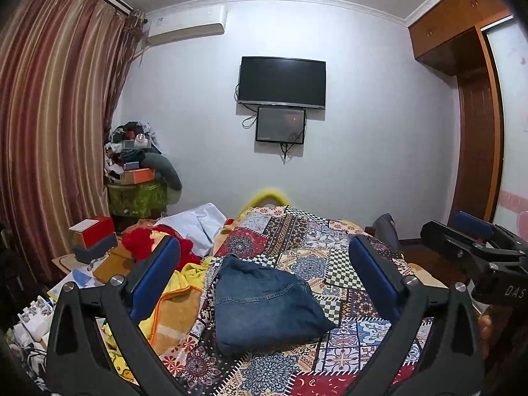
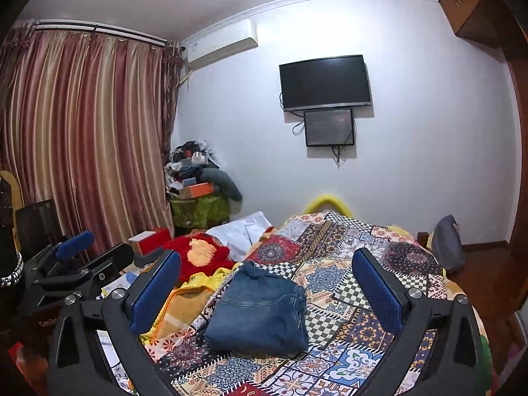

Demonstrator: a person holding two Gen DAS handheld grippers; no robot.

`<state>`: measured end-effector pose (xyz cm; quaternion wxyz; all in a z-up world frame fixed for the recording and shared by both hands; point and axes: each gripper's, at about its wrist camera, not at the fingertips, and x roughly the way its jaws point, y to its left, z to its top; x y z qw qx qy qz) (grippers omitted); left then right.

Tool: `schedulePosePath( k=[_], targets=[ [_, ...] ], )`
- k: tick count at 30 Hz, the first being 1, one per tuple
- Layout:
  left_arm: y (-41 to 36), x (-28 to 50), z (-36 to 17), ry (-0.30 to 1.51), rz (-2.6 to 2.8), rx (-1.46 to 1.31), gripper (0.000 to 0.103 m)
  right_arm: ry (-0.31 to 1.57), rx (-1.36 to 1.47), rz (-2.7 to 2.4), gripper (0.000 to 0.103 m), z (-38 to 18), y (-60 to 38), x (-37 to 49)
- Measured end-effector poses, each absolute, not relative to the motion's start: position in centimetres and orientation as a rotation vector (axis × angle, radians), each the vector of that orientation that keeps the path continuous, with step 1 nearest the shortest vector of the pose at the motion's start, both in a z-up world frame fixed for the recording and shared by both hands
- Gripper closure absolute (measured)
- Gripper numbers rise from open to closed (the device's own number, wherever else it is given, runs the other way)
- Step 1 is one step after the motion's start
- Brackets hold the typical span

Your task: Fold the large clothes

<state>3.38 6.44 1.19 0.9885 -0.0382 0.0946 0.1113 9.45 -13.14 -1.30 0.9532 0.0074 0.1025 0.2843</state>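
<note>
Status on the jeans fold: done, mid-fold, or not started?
Looks done: the blue denim jeans lie as a compact folded bundle on the patchwork-patterned bedspread. Nothing is in hand: the left gripper and right gripper are both open, above the bundle and apart from it. Possibly left: a red knitted garment and a white cloth lie unfolded beside the bedspread.

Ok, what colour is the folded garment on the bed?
Blue denim; the folded garment shows best in the right wrist view.
</note>
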Motion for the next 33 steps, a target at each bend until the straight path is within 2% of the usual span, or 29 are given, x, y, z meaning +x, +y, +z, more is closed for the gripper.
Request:
schedulePosePath(
  k=[33],
  targets=[
    [6.8,4.5,0.4,0.228,0.236,-0.09,0.0,0.25,0.01,0.572,0.0,-2.2,-13.1,10.6]
  ],
)
